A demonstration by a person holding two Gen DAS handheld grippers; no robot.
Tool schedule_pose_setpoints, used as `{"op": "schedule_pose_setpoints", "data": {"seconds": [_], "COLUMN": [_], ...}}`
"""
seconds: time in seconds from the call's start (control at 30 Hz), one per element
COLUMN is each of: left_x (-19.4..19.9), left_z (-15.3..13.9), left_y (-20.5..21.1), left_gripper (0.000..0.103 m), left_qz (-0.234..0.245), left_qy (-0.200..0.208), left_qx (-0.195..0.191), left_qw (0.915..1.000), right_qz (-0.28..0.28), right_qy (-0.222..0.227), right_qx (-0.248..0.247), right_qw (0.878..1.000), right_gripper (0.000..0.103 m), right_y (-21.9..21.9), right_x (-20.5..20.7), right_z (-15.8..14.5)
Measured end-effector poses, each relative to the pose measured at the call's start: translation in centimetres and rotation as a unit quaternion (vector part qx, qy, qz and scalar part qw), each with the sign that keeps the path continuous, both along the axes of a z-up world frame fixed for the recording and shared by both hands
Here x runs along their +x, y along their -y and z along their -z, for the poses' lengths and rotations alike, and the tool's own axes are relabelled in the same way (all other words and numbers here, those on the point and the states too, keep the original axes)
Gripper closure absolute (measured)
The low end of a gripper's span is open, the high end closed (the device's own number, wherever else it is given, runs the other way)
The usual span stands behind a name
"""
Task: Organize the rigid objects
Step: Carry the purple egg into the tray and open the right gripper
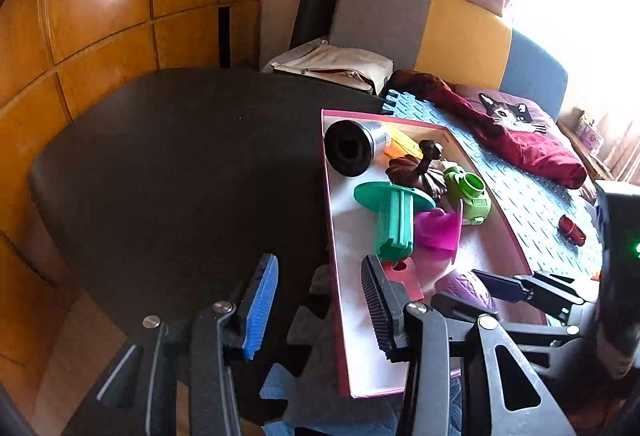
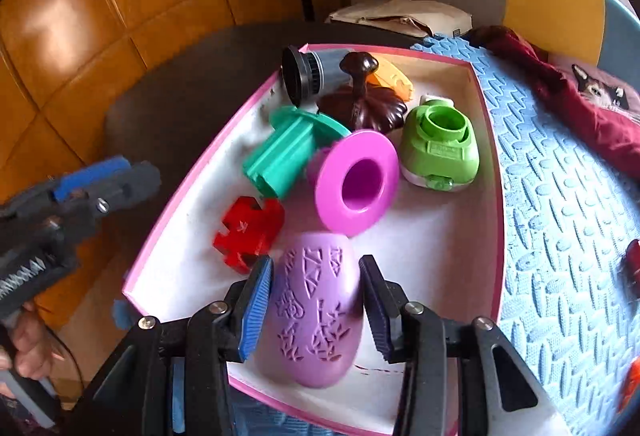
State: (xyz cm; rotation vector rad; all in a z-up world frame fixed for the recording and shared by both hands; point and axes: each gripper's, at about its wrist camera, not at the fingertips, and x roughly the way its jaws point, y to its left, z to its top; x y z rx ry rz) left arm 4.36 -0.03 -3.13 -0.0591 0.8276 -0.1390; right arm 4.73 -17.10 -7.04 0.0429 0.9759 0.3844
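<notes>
Lilac embossed plastic vase lies on its side near the front wall of the pink-rimmed white box, between the fingers of the right gripper. Those fingers stand apart, close on either side of the vase; whether the pads touch it I cannot tell. The left gripper hovers over the box's left rim, its fingers wide apart and holding nothing.

Deeper in the box sit a red cross-shaped plastic block, a magenta flanged cup, a teal ribbed spool, a green plastic cap piece, a dark brown carved lid, a black and silver cylinder and an orange piece. A small red object lies outside the box to its right, on the blue foam mat.

The step looks like setting the vase down in the box. To do it well, the fingers should open evenly and draw straight back, so the rounded body does not roll into the magenta cup.

Raised lettering shows on the green piece, too small to read; the vase carries only leaf patterns
</notes>
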Motion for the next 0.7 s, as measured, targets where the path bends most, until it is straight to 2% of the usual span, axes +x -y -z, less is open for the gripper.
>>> {"op": "schedule_pose_setpoints", "data": {"seconds": [0.2,0.33,0.7], "left_x": [0.0,-0.1,-0.5], "left_z": [0.2,-0.1,-0.9], "left_y": [0.3,0.2,0.6], "left_gripper": [0.058,0.059,0.058], "left_qz": [0.004,0.003,0.010], "left_qy": [-0.002,0.001,0.014], "left_qx": [-0.001,0.001,0.006], "left_qw": [1.0000,1.0000,0.9998], "right_qz": [0.009,0.012,0.029], "right_qy": [-0.001,0.014,0.071], "right_qx": [0.021,0.023,-0.024], "right_qw": [1.000,1.000,0.997], "right_gripper": [0.058,0.058,0.058], "right_y": [0.7,0.9,2.0], "right_x": [-0.2,-0.5,-2.1], "right_z": [-0.6,-1.5,-4.3]}}
